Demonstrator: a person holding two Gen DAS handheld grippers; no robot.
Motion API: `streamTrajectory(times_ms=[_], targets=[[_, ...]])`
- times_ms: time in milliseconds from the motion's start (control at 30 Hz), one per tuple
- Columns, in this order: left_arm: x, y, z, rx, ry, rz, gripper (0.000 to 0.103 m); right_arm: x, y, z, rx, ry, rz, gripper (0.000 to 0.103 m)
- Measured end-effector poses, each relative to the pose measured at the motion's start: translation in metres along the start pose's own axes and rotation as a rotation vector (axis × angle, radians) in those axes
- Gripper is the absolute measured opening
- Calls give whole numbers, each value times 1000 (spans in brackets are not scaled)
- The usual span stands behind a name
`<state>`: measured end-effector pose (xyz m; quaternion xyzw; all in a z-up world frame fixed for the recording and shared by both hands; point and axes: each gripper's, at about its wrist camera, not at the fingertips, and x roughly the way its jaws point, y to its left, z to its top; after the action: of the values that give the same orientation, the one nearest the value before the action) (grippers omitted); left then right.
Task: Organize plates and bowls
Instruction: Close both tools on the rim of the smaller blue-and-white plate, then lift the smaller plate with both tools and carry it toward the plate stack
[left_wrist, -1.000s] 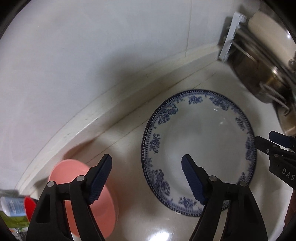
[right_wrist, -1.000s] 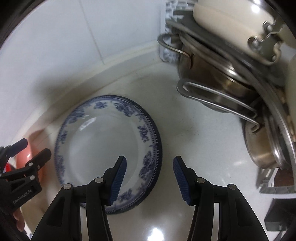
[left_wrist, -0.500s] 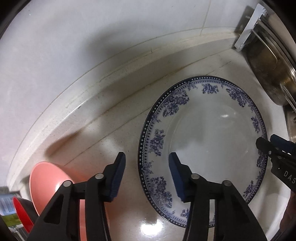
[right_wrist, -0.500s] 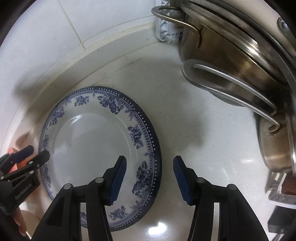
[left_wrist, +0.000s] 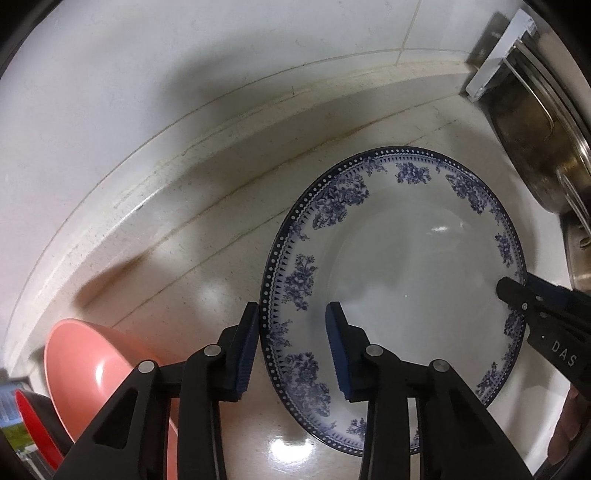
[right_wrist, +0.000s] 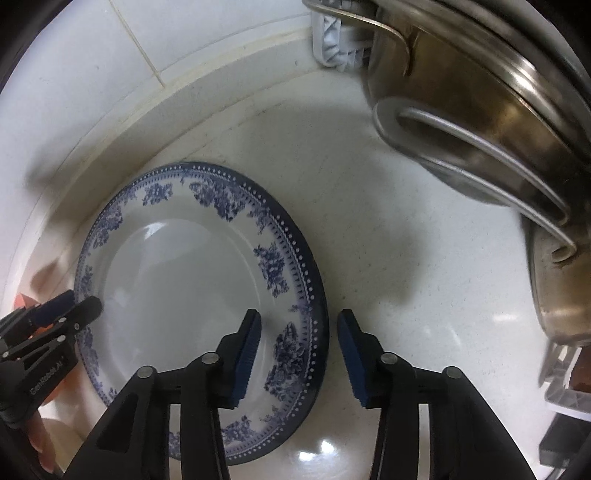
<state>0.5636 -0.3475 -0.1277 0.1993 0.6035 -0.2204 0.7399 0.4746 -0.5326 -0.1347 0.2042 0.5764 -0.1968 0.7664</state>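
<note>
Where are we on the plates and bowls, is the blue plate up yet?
Not yet. Nothing looks put away: the blue-patterned plate lies flat on the counter and the pink bowl sits beside it. In hand: the left gripper and right gripper each straddle opposite rims, jaws just been closing, pads not visibly pressing. Left: grip, lift, place the plate, then the bowl.

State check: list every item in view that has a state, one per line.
blue-patterned plate: flat on the counter, empty, right way up.
left gripper: jaws just been closing, straddling the plate's left rim, not yet pressing.
right gripper: jaws just been closing, straddling the plate's right rim, not yet pressing.
pink bowl: tilted on edge, empty.
</note>
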Motion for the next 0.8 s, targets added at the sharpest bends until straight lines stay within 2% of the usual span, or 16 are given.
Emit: streamTrajectory(times_ms=[133,467,800], targets=[[-2,1,-3,-14,-3,-3,35,0,2,-1,-11,5,3,38],[5,6,2,-31,2,-22,34,-5,7,-4,2,2,-11,37],[-10,8,-7,-24,-62,-29,34,-43,10,-18,-12,-57,-22,36]])
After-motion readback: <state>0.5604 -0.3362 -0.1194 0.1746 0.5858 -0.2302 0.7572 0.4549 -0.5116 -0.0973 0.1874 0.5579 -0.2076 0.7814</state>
